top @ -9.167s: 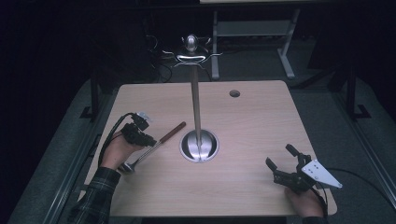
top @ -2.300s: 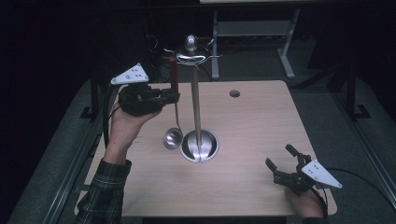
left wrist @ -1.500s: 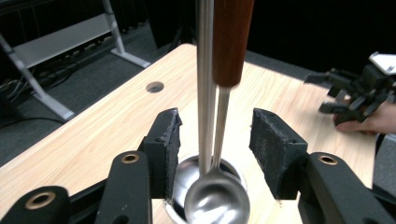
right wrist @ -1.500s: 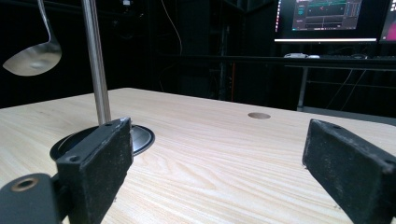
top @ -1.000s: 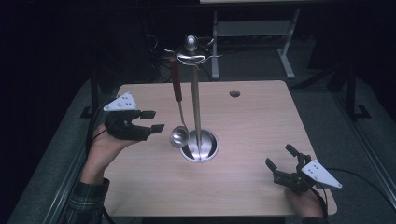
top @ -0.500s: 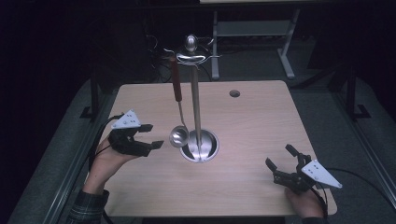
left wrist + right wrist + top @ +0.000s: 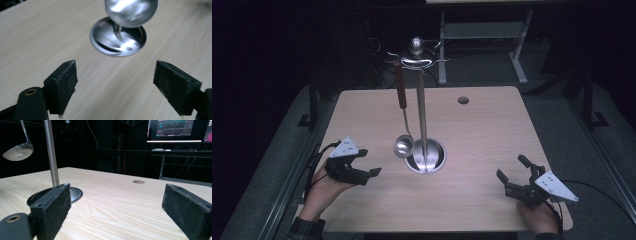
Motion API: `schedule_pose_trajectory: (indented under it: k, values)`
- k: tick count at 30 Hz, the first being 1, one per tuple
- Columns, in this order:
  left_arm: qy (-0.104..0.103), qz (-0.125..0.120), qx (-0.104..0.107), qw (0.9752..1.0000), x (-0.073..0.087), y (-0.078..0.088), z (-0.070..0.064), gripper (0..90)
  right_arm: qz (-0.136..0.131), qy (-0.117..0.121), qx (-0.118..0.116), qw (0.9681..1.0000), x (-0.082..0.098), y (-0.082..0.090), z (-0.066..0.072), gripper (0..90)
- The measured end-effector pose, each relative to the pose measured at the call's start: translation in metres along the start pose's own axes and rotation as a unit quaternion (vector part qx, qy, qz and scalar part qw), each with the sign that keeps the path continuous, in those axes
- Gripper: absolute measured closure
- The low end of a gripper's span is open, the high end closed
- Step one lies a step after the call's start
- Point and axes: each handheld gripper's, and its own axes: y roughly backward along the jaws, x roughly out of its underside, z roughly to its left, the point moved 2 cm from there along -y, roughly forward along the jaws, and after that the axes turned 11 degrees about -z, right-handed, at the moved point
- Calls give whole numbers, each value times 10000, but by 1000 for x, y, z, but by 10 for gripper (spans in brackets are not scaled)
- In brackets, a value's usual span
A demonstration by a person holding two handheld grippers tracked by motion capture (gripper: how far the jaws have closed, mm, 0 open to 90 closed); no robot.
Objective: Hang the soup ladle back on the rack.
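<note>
A pale wooden table [image 7: 482, 130] stands in a dark room, with black floor on each side and a lit monitor [image 7: 178, 130] far behind it in the right gripper view. On the table there is one steel stand [image 7: 421, 107] on a round base [image 7: 434, 156], and one ladle [image 7: 402, 112] hangs from a hook at the top of it. One round hole [image 7: 463, 100] is cut near the far edge of the tabletop. There are two grippers, one in each hand.

The top of the stand is hard to make out against the dark clutter behind it, so the hook that carries the ladle's brown handle cannot be read clearly. The left gripper view cuts off the ladle above its bowl [image 7: 131, 11], which is blurred.

The ladle hangs free beside the pole, with its bowl just above the left rim of the base. The left gripper [image 7: 366, 164] sits low near the table's left edge, well apart from the bowl and pointing towards it; its jaws have just been opening and now stand wide with nothing between them. The right gripper [image 7: 511, 171] rests near the front right corner, jaws spread and empty, far from the ladle.
</note>
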Motion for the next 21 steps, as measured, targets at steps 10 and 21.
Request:
schedule_pose_trajectory:
  k: [10, 21]
  values:
    - [92, -1, -382, 9992, 36, 3, 0, 159, 0, 7, 1, 10000, 0, 0, 0, 80]
    - [128, 562, -547, 9968, 77, -11, 9, 159, 3, 24, 3, 10000, 0, 0, 0, 80]
